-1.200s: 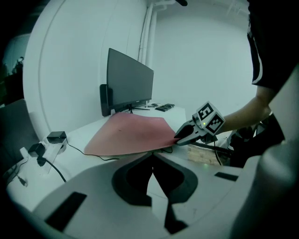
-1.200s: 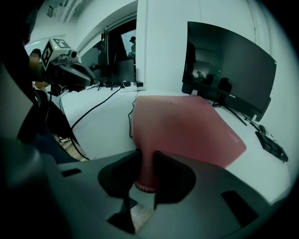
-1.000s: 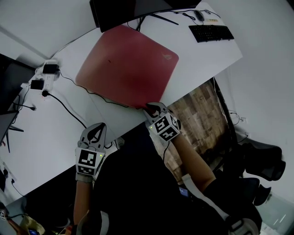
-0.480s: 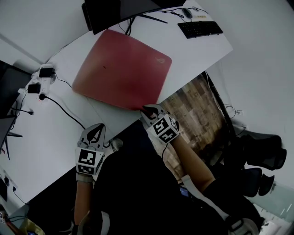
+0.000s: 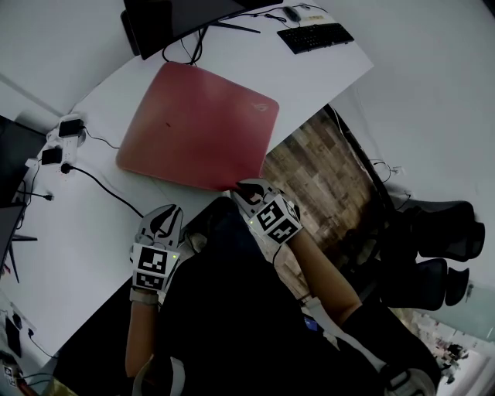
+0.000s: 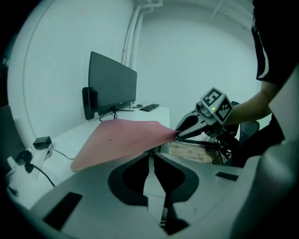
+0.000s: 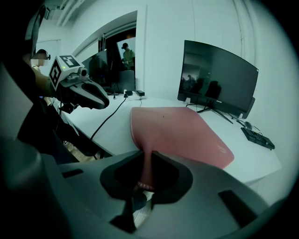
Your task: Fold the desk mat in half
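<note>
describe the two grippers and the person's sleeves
Both the left gripper and right gripper are grey with dark tapered jaws, each carrying a cube of black-and-white square markers and a small green light. The person wears a black short-sleeved top.

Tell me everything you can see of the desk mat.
The desk mat is a thin, flexible red sheet with rounded corners, a small pale logo near one corner and a tiny dark speck. It lies unfolded on the white desk before the monitor. Its near corner is lifted, pinched in the right gripper, whose jaws have just been closing on it.
</note>
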### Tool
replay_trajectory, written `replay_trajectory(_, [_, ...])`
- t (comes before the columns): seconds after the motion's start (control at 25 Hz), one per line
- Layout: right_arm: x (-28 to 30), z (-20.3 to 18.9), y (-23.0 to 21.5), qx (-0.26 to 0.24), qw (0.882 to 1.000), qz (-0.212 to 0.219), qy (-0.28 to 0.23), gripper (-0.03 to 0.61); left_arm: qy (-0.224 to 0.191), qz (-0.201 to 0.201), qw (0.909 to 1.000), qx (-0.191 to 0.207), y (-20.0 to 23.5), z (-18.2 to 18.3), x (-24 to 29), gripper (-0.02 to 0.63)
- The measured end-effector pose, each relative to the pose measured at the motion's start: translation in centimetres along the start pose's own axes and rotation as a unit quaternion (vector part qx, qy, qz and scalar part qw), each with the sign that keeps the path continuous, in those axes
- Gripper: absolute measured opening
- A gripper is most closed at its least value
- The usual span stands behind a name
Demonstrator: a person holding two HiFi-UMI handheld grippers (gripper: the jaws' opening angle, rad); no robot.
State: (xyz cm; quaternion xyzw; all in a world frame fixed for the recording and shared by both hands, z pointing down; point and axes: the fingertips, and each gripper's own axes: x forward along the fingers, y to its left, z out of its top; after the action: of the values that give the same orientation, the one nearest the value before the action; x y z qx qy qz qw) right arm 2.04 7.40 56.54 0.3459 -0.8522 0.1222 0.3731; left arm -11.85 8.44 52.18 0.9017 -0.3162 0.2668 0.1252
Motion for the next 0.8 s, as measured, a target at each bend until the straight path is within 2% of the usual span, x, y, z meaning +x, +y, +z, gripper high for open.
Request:
replay_trajectory(0.12, [-1.2,-0.3,1.0,0.007,1.0,0.0,-0.002,0.061,0.007,-0.014,0.9997,0.02,-1.2,-0.3,0.2,0.027])
replay_trajectory(0.4, [-3.7,-1.3,3.2,0.006,1.0,-0.003,0.005,0.061,0.023,-0.028,0.9975,0.061,-3.3,-1.3,0.5,0.099])
replay_trajectory(0.64, [-6.0,-2.4,4.6,0.008,1.0,-0.001,0.007,0.061,0.034,-0.019,0.9952,0.09,-4.4,-1.6,1.2,0.162])
replay_trajectory(0.8, [-7.3,-2.7,5.2,0.004,1.0,0.004,0.01,0.061,0.046,-0.012,0.9926,0.112,-4.9,-1.7,1.6,0.167])
